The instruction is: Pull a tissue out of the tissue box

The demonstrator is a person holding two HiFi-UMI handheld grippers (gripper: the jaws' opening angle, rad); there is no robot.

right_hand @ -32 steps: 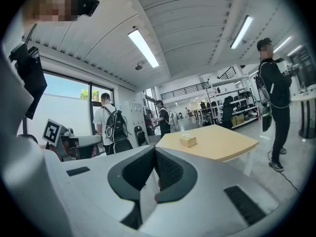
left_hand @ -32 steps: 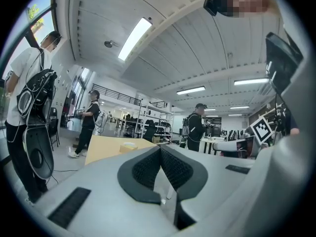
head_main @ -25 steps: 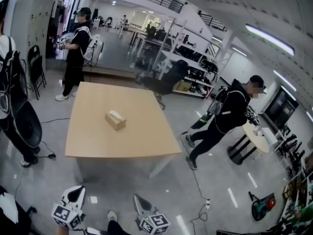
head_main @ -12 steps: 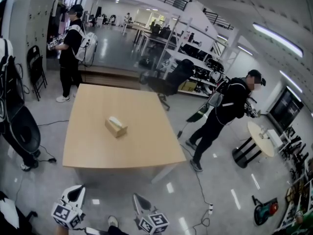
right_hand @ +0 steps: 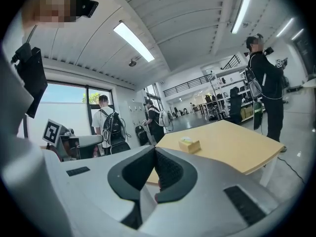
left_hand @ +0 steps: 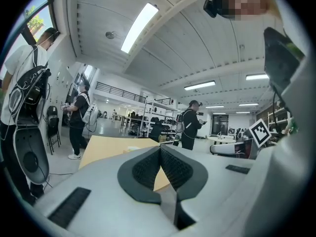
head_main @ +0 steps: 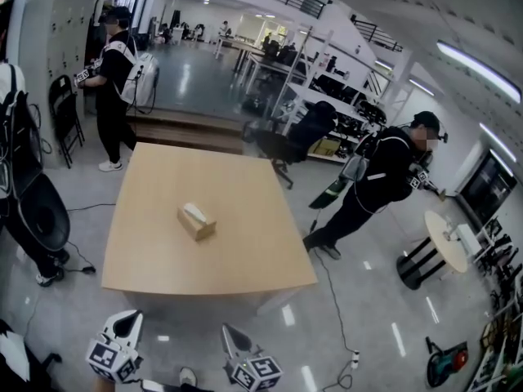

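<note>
The left claw point(head_main: 125, 323) and the right claw point(head_main: 232, 336) sit low at the bottom of the head view, side by side with a gap between them. Both point forward, almost level. Each claw has its jaws pressed together, with nothing between them.

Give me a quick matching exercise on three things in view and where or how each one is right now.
1. tissue box
2. right gripper
3. round white table

A. jaws shut, nothing between them
B. far right of the head view
C. middle of the wooden table

Pairs: 1-C, 2-A, 3-B
</note>
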